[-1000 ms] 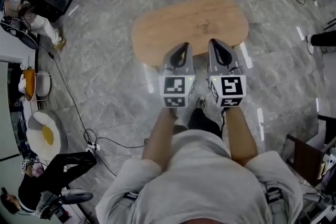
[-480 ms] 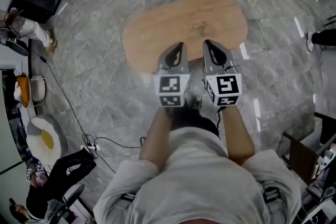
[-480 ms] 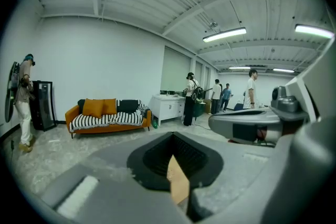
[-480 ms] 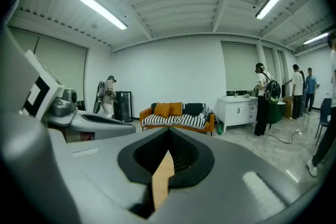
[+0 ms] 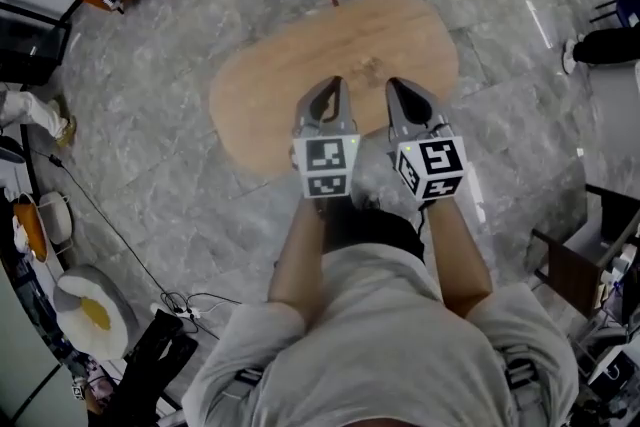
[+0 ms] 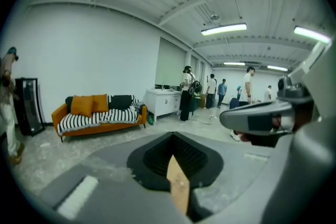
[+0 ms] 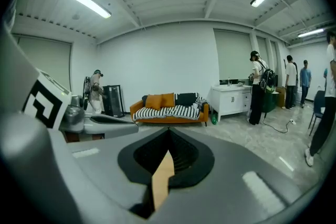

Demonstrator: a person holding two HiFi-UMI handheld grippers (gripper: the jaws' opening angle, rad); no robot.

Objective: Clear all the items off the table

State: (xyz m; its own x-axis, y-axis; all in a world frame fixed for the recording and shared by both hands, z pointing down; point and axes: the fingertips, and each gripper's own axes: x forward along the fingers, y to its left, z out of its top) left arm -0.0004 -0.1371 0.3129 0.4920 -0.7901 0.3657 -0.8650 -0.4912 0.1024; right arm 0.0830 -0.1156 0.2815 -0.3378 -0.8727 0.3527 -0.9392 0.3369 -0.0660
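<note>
The left claw (image 5: pixel 332 87) and the right claw (image 5: pixel 393 87) are held side by side above the near edge of the oval light-wood counter (image 5: pixel 265 80), which stands on the grey marbled floor (image 5: pixel 150 145). Each claw is closed, its jaw tips brought together, and nothing is gripped. Only a thin strip of the counter's wood is seen between the jaws.

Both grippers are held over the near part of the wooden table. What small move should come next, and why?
Probably just draw both back, with no grasp: the left gripper and right gripper have jaws together on nothing, and the head view shows no item on the wooden table, only a faint mark in its wood.
</note>
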